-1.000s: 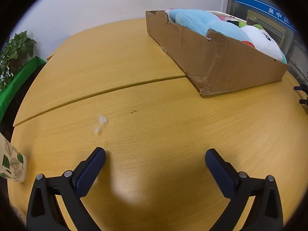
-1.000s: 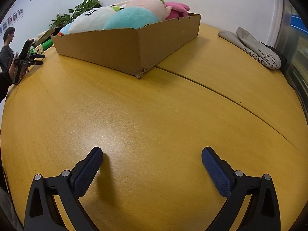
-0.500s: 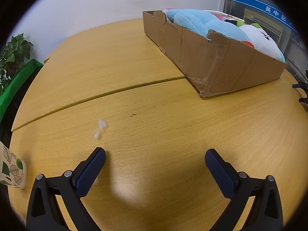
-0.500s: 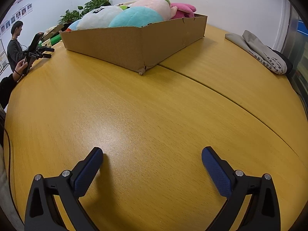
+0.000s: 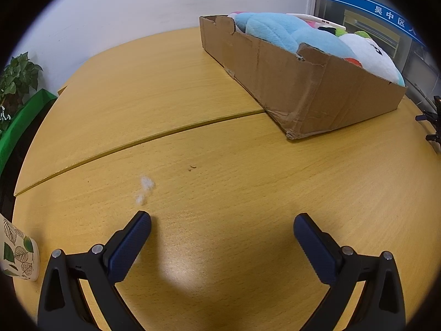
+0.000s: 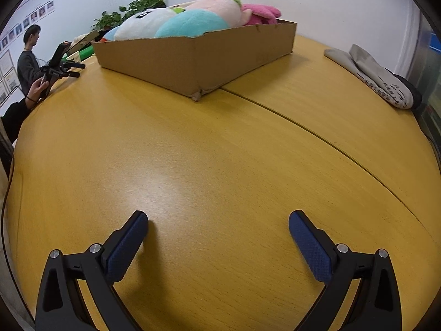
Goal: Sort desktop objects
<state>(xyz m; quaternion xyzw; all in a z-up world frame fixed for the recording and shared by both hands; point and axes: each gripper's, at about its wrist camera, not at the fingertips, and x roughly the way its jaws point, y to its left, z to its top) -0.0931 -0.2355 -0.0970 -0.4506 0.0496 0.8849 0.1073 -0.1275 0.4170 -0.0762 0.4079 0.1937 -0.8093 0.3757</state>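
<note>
Tabletop [image 5: 220,104] first, wide yellow wood in two joined sections, and on it one cardboard box [image 5: 303,82] sitting across the seam toward the far edge. It's packed: I count about five plush toys [image 6: 190,22], blue, white, pink, green-topped, heaped above the rim. One grey sock [image 6: 380,80] lies at the far right edge, one leaf-print paper cup [image 5: 19,256] at the near left edge, and two tufts of white fluff [image 5: 146,184] sit just ahead of the left gripper [image 5: 222,229]. Both claws are released, empty, jaws spread; the right gripper [image 6: 217,227] hovers over bare wood. Sorting looks nearly finished; next, I'd judge, comes a reach for sock or cup.
</note>
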